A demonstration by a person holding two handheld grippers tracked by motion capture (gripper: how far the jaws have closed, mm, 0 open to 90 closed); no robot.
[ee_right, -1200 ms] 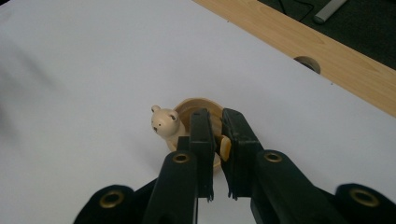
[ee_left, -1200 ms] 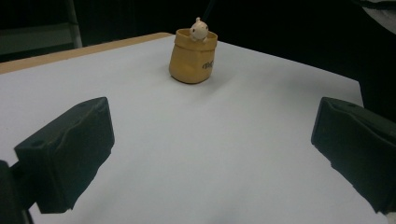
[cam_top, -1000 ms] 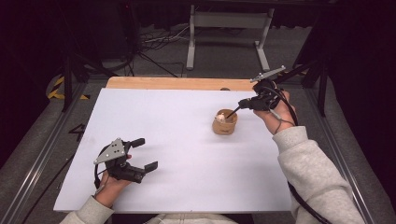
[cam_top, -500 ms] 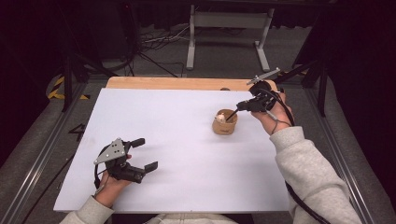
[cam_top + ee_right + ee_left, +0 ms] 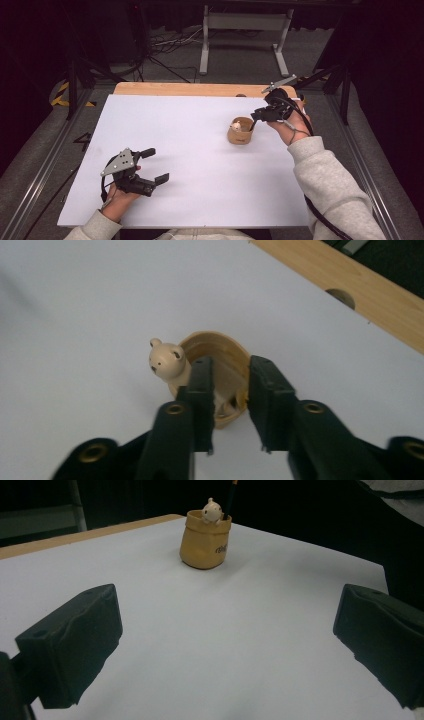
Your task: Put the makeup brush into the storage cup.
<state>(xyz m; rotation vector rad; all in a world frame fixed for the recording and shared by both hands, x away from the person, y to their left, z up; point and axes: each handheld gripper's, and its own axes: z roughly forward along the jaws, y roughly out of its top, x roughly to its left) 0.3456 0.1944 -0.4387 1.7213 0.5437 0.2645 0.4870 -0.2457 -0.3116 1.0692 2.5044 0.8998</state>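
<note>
A small tan sack-shaped pot (image 5: 240, 134) stands right of the white table's middle, with a cream bear figure (image 5: 237, 125) peeking over its rim. In the right gripper view my right gripper (image 5: 231, 365) hovers just over the pot (image 5: 220, 355), jaws a narrow gap apart with nothing between them; the bear (image 5: 167, 360) is left of them. My right gripper (image 5: 254, 119) reaches in from the pot's right. My left gripper (image 5: 156, 165) rests wide open near the front left. In the left gripper view, the pot (image 5: 205, 542) holds a thin dark stick (image 5: 231, 497).
A white sheet (image 5: 190, 150) covers the table, and a wooden strip (image 5: 190, 90) with a round hole (image 5: 340, 296) runs along the far edge. A metal stand (image 5: 245, 30) and cables lie on the floor beyond. Metal rails flank both sides.
My right gripper has shifted slightly over the pot. The left gripper has stayed where it was.
</note>
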